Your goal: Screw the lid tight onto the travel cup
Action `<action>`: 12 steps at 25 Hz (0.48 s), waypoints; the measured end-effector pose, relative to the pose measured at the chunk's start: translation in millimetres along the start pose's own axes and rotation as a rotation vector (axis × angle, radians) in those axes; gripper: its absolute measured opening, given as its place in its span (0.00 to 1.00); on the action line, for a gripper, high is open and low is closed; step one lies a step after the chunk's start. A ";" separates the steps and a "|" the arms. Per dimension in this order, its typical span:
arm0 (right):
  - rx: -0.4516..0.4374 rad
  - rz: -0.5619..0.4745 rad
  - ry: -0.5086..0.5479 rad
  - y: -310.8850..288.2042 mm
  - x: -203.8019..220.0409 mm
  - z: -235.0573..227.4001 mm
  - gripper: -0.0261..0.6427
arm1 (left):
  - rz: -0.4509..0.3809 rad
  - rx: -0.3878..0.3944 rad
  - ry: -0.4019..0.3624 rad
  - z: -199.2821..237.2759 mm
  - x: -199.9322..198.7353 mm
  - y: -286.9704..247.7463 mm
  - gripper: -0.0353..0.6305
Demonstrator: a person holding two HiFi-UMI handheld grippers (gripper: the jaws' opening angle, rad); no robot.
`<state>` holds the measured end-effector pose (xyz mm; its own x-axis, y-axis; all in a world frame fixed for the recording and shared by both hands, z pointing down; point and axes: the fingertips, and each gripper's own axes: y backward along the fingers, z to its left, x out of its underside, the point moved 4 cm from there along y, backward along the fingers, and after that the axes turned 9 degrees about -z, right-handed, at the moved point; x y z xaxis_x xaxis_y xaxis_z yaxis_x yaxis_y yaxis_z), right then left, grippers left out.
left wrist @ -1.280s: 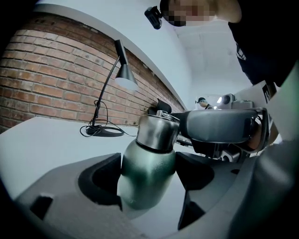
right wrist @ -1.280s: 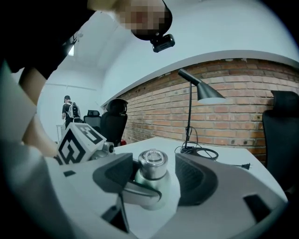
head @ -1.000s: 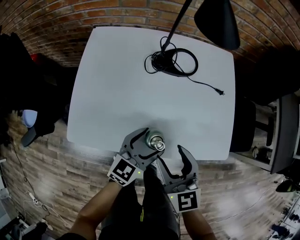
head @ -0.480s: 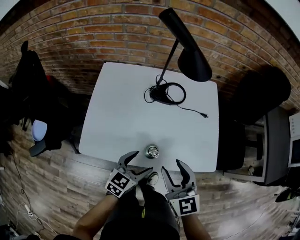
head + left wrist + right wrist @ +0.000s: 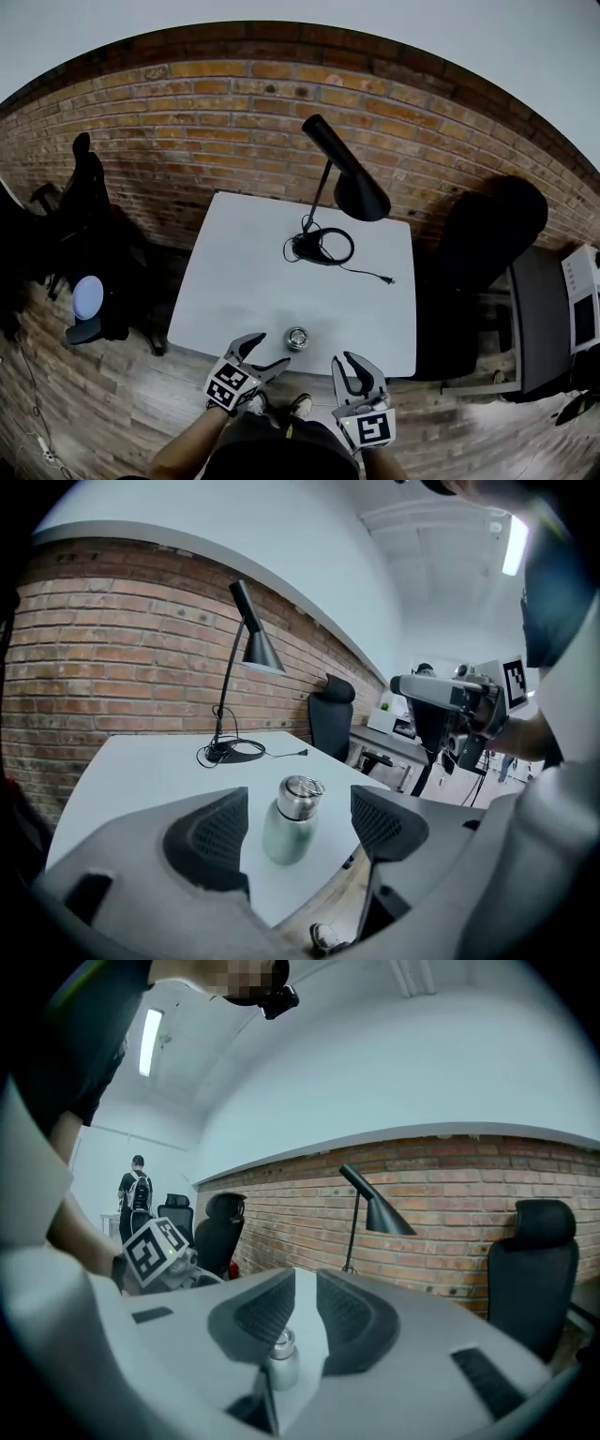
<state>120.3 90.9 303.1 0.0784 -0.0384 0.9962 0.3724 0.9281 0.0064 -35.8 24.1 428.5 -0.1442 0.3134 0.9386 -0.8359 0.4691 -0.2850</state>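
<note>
**Travel cup stands free on the table, both grippers clear of it**

The silver travel cup (image 5: 297, 338), lid (image 5: 301, 792) on top, stands upright on the white table (image 5: 281, 272) near the edge closest to the person. The left gripper (image 5: 262, 352) is released, its jaws wide apart and gripping nothing. The right gripper (image 5: 345, 360) has just been closing its jaws, which now leave a narrow gap and are also empty. A black desk lamp (image 5: 342, 183) stands at the far side, before a brick wall (image 5: 187, 122).
</note>
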 end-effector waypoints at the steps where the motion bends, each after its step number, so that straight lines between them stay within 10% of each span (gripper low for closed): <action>1: 0.014 -0.002 0.002 0.9 -2.6 -3.1 0.14 | -0.011 -0.013 0.009 4.5 -4.8 2.7 0.59; 5: 0.043 -0.016 0.020 -3.1 -14.1 -11.1 0.09 | -0.069 -0.036 0.018 15.8 -23.3 7.3 0.56; 12: 0.055 -0.044 0.058 -19.0 -31.7 -21.7 0.09 | -0.152 -0.038 -0.028 28.9 -61.4 4.3 0.21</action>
<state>130.8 66.5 269.5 0.1168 -0.0991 0.9882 0.3249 0.9441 0.0563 -45.9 -16.9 375.2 -0.0327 0.2137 0.9763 -0.8286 0.5404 -0.1461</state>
